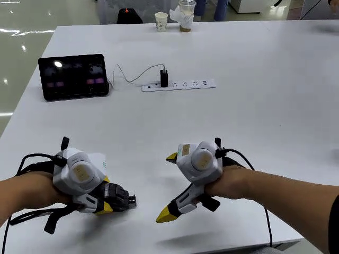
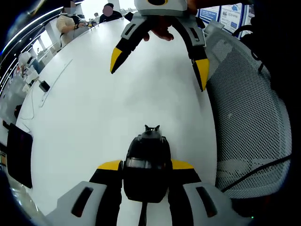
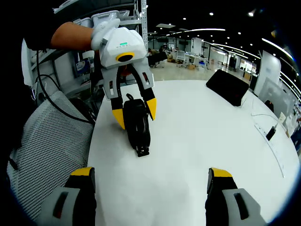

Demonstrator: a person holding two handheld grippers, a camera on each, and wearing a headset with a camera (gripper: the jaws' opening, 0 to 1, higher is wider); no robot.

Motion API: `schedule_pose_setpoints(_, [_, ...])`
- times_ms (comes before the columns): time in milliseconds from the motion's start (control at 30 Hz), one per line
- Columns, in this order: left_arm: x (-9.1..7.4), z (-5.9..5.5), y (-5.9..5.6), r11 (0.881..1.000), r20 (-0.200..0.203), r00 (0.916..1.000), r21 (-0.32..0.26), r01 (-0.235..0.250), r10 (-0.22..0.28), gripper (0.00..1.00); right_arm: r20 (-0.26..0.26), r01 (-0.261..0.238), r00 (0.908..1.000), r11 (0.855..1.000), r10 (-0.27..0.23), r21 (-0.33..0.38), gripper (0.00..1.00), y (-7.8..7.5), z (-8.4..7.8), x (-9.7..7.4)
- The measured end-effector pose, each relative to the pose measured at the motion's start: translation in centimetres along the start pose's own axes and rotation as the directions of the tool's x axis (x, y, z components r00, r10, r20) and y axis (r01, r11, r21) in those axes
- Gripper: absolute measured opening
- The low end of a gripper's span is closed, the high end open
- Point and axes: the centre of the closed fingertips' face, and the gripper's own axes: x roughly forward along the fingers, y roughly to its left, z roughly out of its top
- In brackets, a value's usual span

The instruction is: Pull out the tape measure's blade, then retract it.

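Note:
A black tape measure [image 2: 146,165] sits between my left gripper's [image 2: 146,165] yellow-tipped jaws, which are shut on its sides. Its blade hook [image 2: 152,127] points toward my right gripper, with no blade pulled out. In the head view the tape measure [image 1: 117,198] rests on the white table [image 1: 238,116] at the left gripper [image 1: 106,201]. My right gripper [image 1: 169,186] stands open a short way to the right, its jaws wide apart and empty. In the right gripper view the tape measure [image 3: 137,123] lies ahead, held by the left gripper [image 3: 134,110], while my right gripper [image 3: 150,179] is open.
A black tablet [image 1: 73,76] lies at the far left. A white power strip [image 1: 180,84] with a black plug and cable sits mid-table. A paper cup [image 1: 161,21] and a plastic cup [image 1: 186,14] stand at the far edge. A mesh chair [image 2: 249,117] is beside the table's near edge.

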Motion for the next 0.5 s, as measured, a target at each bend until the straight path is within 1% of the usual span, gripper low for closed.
schedule_pose_setpoints(167, [0.1,-0.1,0.1,0.999,-0.002,1.0000,-0.034,-0.009,0.008,0.32,-0.013,-0.019,0.9997,1.000,0.019,-0.012,0.99,0.3,0.1,0.6])
schedule_pose_setpoints(200, [0.1,0.0,0.0,0.999,0.000,0.9999,-0.038,-0.011,0.011,0.32,-0.021,-0.036,0.9992,0.999,0.035,-0.012,0.99,0.7,0.0,0.8])
schedule_pose_setpoints(367, [0.1,0.0,0.0,0.998,0.011,0.9998,-0.053,-0.018,0.019,0.32,-0.078,-0.072,0.9946,0.997,0.068,-0.042,0.99,1.9,-1.2,2.0])
schedule_pose_setpoints(500, [0.1,-0.1,0.0,0.999,-0.005,0.9998,-0.040,-0.018,0.018,0.32,-0.059,-0.064,0.9963,0.998,0.062,-0.017,0.99,2.0,-0.8,2.7])
